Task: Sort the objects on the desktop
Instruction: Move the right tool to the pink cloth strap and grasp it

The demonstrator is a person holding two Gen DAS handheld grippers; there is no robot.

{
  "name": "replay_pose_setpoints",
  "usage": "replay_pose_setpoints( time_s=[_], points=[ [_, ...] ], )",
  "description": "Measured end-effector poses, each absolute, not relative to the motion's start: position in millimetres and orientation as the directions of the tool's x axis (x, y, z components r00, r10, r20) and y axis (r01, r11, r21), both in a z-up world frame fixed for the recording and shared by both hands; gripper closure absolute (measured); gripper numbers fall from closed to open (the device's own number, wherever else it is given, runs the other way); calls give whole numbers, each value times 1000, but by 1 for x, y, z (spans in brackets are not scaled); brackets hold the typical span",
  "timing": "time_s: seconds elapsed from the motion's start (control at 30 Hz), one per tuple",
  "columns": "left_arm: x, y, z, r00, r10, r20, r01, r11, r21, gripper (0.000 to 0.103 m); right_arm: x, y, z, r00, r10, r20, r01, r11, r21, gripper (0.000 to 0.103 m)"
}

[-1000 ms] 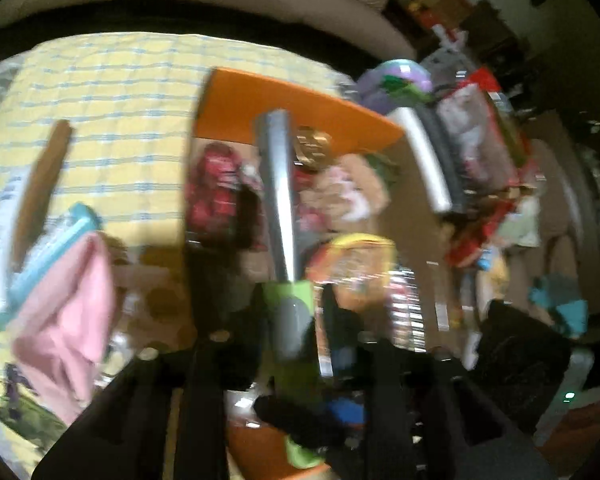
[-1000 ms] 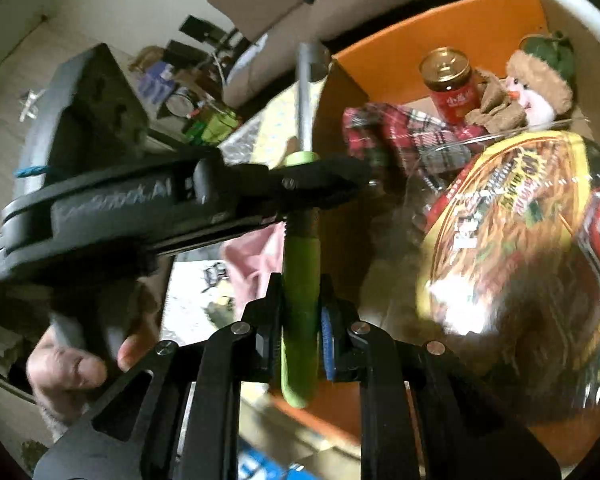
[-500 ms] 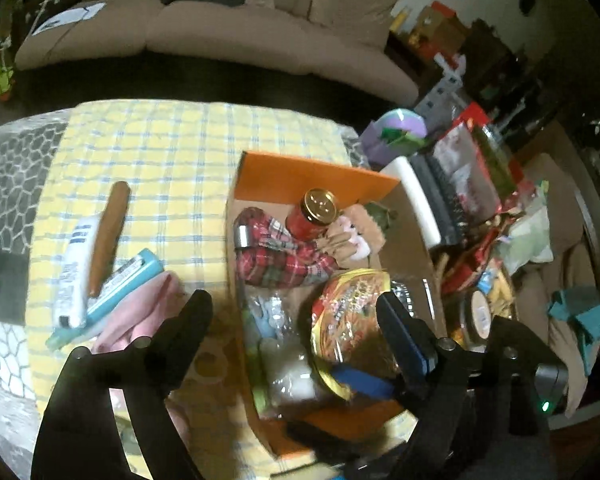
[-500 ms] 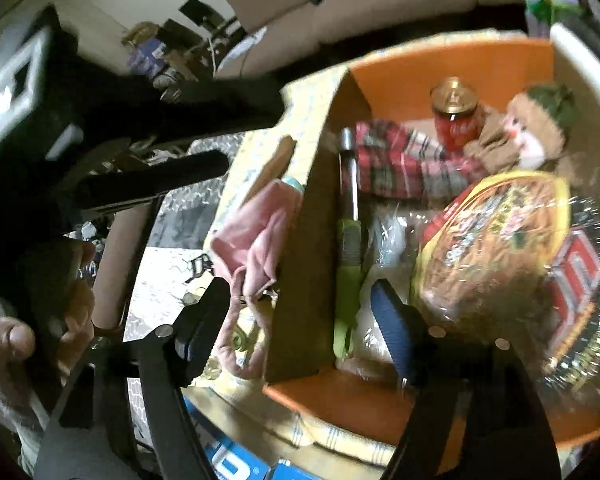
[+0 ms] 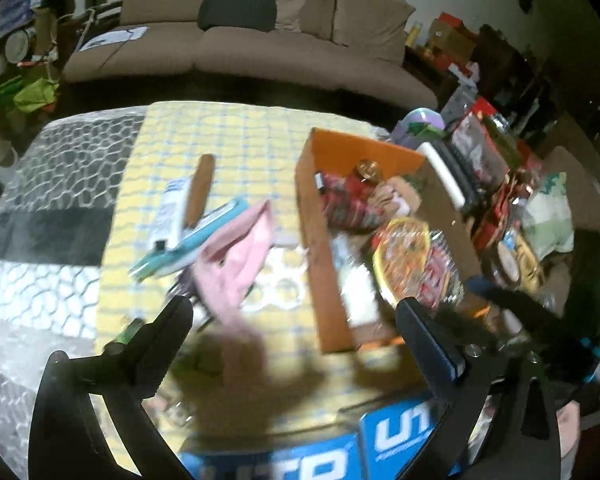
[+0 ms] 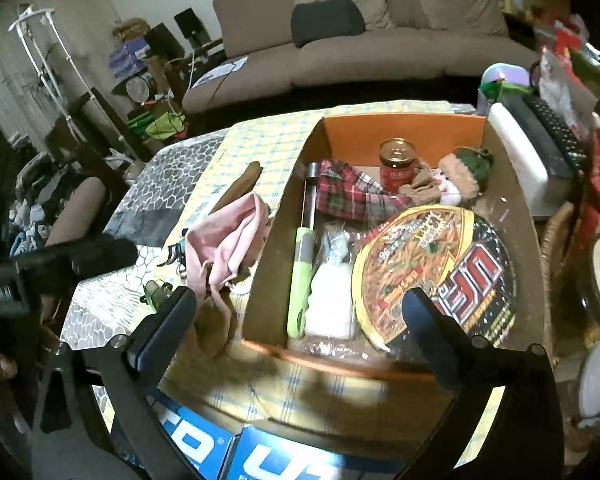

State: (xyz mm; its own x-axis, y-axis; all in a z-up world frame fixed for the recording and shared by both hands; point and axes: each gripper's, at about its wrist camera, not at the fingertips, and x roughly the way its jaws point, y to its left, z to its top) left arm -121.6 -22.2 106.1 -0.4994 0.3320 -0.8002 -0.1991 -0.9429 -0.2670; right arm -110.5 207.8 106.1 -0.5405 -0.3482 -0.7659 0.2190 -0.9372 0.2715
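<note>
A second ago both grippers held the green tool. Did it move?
Yes. The green-handled tool went down into the orange box, lying along its left wall; both grippers' jaws have just been opening and are empty.

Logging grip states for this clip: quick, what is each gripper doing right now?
Left gripper: open, jaws just spread wide, holding nothing.
Right gripper: open, jaws just spread wide, holding nothing; green-handled metal tool lies in the orange cardboard box.

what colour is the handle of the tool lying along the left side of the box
Light green with a grey grip; the tool shows best in the right wrist view, inside the box.
</note>
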Motion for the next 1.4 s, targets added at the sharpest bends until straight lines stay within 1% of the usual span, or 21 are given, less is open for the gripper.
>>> replay_pose_setpoints(
  time_s=[0.13,0.27,0.43,0.53,0.7,0.87,0.93,1.03,1.07,1.1,1.13,1.2,1.27,1.33,1.4],
  points=[
    [-100,-58,111,-522,318,-791,-168,-948,-270,0,-97,208,112,-543,-363,-757,218,-932,290,0],
    [-79,-106,119,-575,279,-769,-109,-958,-266,0,-82,209,121,-562,-385,-732,226,-923,312,0],
    [-57,-150,101,-572,258,-778,-40,-957,-288,0,-66,199,124,-563,-437,-701,264,-899,349,0],
    [-46,-157,85,-560,248,-790,-29,-959,-280,0,-57,183,124,-556,-456,-695,294,-890,349,0],
    [-38,-156,60,-557,247,-793,-30,-960,-279,0,-45,143,120,-537,-473,-699,372,-876,307,0],
    [-38,-146,38,-561,231,-795,-36,-966,-255,0,-38,93,105,-504,-491,-710,448,-852,271,1],
    [-40,-137,34,-566,192,-802,-48,-979,-200,0,-41,77,93,-490,-483,-726,458,-851,258,4],
    [-44,-131,32,-582,141,-801,-50,-989,-138,0,-52,61,75,-460,-487,-742,454,-848,275,12],
    [-46,-131,31,-582,129,-803,-47,-991,-125,0,-56,56,69,-452,-483,-750,451,-849,275,17],
    [-47,-132,30,-581,121,-805,-43,-992,-118,0,-60,52,63,-448,-474,-758,445,-854,271,20],
    [-50,-135,27,-574,102,-812,-33,-994,-101,0,-63,50,60,-445,-473,-761,441,-855,273,20],
    [-55,-141,22,-566,96,-819,-20,-995,-102,0,-70,45,51,-435,-460,-774,427,-862,273,28],
    [-59,-148,18,-557,76,-827,-10,-996,-85,0,-76,41,45,-431,-457,-778,422,-864,274,32],
    [-62,-153,15,-558,50,-829,-4,-998,-58,0,-82,36,40,-432,-442,-786,414,-872,263,34],
    [-64,-160,13,-553,49,-832,6,-998,-63,0,-88,32,35,-431,-426,-795,405,-879,251,39]
  ],
)
